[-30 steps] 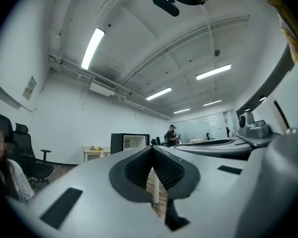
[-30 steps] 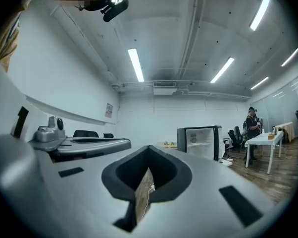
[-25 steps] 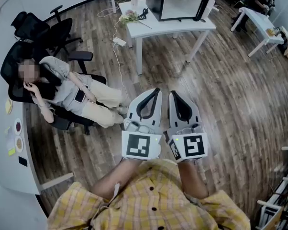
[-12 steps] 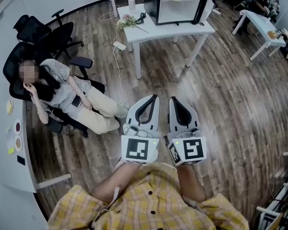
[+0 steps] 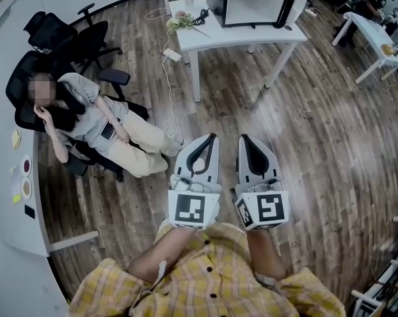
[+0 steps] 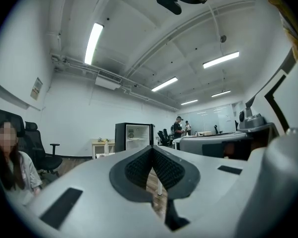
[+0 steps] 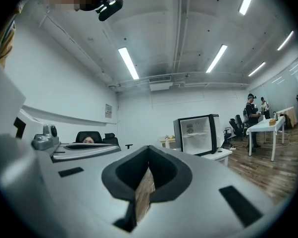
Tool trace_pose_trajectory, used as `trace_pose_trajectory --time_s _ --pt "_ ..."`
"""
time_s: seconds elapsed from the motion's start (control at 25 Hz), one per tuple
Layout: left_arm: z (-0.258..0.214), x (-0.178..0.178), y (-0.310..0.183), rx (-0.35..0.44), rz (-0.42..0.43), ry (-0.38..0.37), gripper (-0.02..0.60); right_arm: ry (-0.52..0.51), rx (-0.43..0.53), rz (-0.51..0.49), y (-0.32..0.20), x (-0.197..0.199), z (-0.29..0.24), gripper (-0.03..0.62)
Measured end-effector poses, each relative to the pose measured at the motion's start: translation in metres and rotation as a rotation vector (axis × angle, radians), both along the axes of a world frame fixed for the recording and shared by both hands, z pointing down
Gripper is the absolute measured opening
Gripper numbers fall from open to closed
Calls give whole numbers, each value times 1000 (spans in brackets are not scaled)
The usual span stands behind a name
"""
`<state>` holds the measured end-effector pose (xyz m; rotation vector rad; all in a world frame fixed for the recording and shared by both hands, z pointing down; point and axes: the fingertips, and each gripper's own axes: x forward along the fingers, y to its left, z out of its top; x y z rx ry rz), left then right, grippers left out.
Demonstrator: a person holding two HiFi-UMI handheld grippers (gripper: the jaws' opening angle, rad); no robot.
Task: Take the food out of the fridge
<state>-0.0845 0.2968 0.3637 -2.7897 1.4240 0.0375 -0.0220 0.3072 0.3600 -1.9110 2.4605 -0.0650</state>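
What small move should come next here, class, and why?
Probably a step forward toward the fridge on the white table. The fridge stands well across the wooden floor, while the left tongs and right tongs are shut and empty, close to the person's body, so nothing is within reach yet.

right gripper (image 7: 149,150) — jaws together, nothing held; fridge (image 7: 196,134) on white table (image 7: 222,154) ahead, pale interior showing — person (image 7: 251,114) standing far right.
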Motion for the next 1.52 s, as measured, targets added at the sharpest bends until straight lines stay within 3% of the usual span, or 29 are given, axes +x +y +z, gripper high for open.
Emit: trace_pose_trajectory --time_s 0.36,0.76,1.12,1.52 --pt "13 19 -46 -15 42 5 8 34 5 20 -44 14 4 8" --pt "8 38 -164 4 50 43 8 57 17 54 -154 31 2 8" --pt "-20 61 -271 34 109 47 8 67 8 112 -260 51 -17 8" --pt "-26 68 -333 21 137 44 8 78 -19 143 -325 54 -17 8"
